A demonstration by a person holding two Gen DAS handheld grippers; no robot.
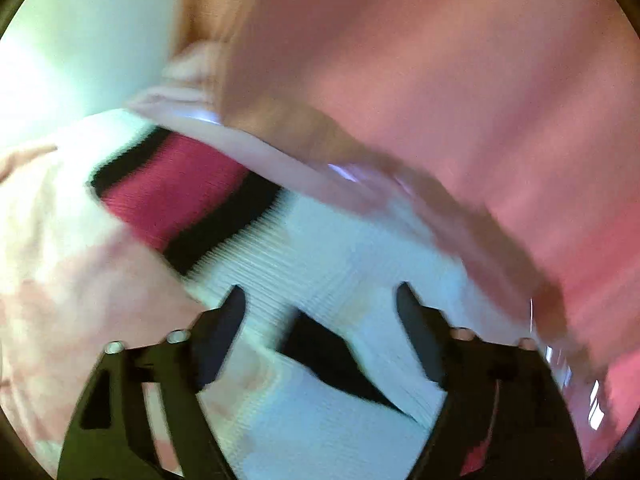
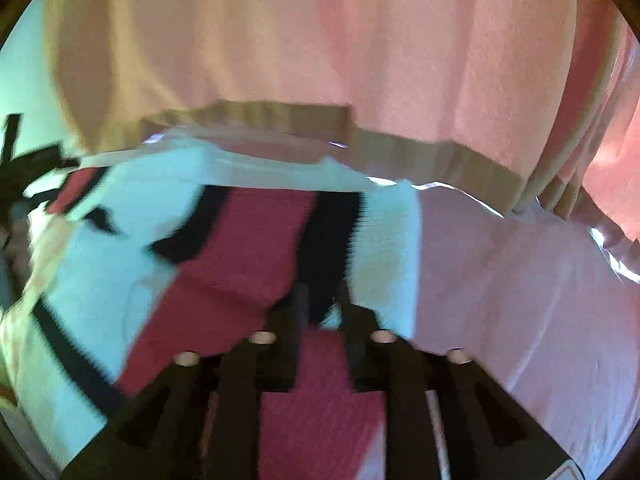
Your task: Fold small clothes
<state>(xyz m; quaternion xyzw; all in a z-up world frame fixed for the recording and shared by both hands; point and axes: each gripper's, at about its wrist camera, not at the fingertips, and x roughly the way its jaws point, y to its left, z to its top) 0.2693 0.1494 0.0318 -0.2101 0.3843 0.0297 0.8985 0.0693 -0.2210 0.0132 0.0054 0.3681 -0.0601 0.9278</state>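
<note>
A small ribbed knit garment, white with red and black stripes [image 1: 312, 264], lies on a pale pink cloth surface [image 1: 68, 264]. My left gripper [image 1: 320, 300] is open, its two black fingers spread over the white part of the garment. In the right wrist view the same garment [image 2: 248, 240] fills the middle. My right gripper [image 2: 322, 300] has its fingers close together, pinched on the garment at the black stripe beside the red band. Both views are motion-blurred.
The person's pink shirt [image 2: 360, 48] hangs close behind the table edge [image 2: 440, 188] and fills the top of both views [image 1: 460, 80]. The other gripper's black frame [image 2: 24, 176] shows at the far left of the right wrist view.
</note>
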